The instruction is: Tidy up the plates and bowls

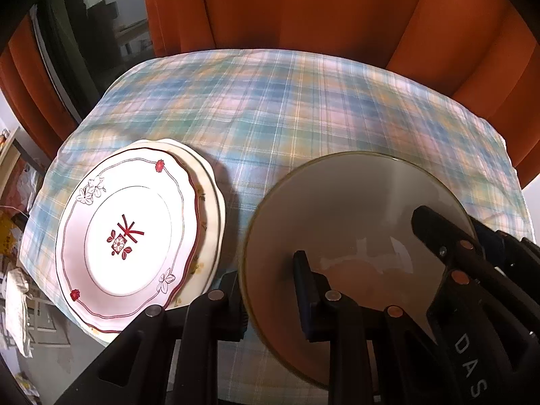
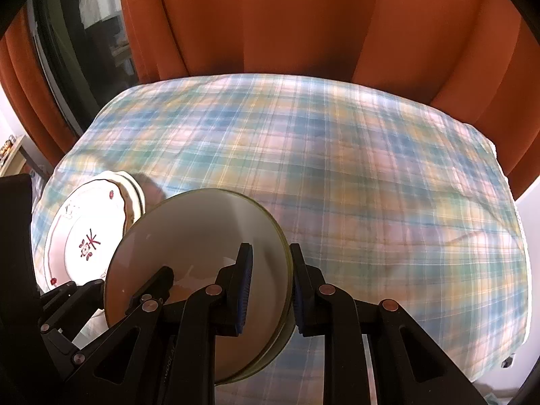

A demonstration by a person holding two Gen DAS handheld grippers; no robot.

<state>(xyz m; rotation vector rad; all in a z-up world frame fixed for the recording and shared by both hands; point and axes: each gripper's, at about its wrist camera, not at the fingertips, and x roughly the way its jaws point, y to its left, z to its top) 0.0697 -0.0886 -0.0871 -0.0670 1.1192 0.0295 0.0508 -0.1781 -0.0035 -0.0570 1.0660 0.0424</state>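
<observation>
Here, off to the left of the left gripper (image 1: pixel 270 290), a stack of scalloped plates (image 1: pixel 135 236) lay on the plaid tablecloth (image 1: pixel 303 118). The top plate was white with a red rim line, small red flowers and a red motif at its centre, and a cream plate with a faint floral edge showed beneath it. The stack's near edge reached past the left finger of that gripper.

The left gripper straddled the near-left rim of a beige bowl (image 1: pixel 354 209) with a thin greenish-gold edge: one finger stood outside the wall and the other inside the bowl. Its jaws were closed on the rim with the wall pinched between them.

Further right, the right gripper (image 2: pixel 270 290) took the opposite side of the same bowl (image 2: pixel 202 229). Its blue-padded fingers (image 2: pixel 244 290) sat one inside and one outside the wall, likewise clamped on the rim. In the right wrist view the bowl appeared tilted, just ahead of the fingers, and whether its base touched the tablecloth (image 2: pixel 371 168) could not be told.

Beyond both tools the cloth stretched away bare to orange curtains (image 2: pixel 303 17), with a dark window (image 1: pixel 67 50) at the far left.
</observation>
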